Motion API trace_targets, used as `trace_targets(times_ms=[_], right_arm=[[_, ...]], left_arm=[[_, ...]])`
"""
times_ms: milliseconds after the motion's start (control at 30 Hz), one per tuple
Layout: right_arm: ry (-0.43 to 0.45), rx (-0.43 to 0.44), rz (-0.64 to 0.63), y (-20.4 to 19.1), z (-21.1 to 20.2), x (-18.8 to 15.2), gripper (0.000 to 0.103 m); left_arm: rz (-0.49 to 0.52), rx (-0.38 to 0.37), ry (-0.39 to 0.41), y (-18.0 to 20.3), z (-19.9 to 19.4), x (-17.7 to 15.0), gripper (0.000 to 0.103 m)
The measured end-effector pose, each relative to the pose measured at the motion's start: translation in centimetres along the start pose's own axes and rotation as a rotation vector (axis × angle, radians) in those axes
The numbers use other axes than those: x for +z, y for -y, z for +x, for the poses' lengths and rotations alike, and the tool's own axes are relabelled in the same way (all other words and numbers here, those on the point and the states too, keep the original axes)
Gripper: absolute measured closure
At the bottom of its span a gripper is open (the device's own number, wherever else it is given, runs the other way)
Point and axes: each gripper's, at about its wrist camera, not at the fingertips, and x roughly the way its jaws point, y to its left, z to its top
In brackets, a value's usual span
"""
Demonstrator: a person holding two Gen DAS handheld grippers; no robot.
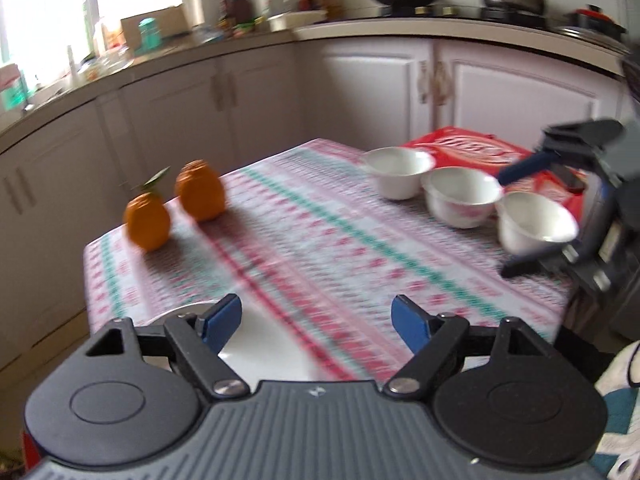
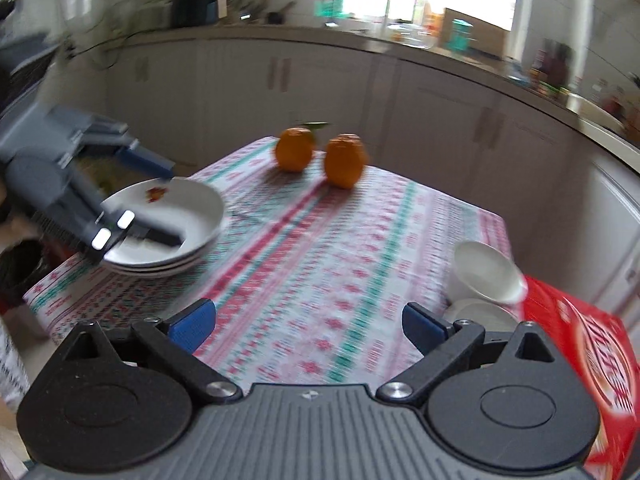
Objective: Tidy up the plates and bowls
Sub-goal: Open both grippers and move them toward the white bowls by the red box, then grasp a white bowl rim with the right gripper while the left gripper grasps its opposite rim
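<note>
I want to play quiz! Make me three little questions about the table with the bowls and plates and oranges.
1. How many white bowls sit in a row beside the red box?
2. True or false: the oranges are inside a bowl.
3. Pick one. The stack of plates is closest to: A) the left gripper, B) the right gripper, C) the oranges.

Key
1. Three.
2. False. They stand on the tablecloth, far from the bowls.
3. A. One of its fingers reaches over the top plate, and it stands open.
</note>
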Motion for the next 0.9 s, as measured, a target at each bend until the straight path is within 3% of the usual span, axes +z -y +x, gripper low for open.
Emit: trace_targets(times_ms=[300,433,600,700,900], right_arm=[[0.010,-0.084,0.183,7.0,-2.3,-3.4,0.002],[0.003,-0.105,0.241,9.5,-3.0,-5.8,0.002],[-0.013,-0.121,0.297,11.8,-3.6,-8.6,0.002],[-0.019,-0.121,0.331,12.9,-3.7,-9.8,0.002],[-0.032,-0.079,0.380,14.4,-3.2,-10.9,0.002]], left_arm=[[0.022,-0.085,0.062,8.2,2.3,0.8,0.018],[0.027,-0.142,0.034,12.0,4.9,1.2,0.018],[0.107,-0.194,0.012,16.3,7.3,1.5,0.018],[0.112,-0.232,-0.002,17.8,8.4,1.6,0.018],[0.110,-0.235,-0.001,19.1,9.7,1.9,0.018]])
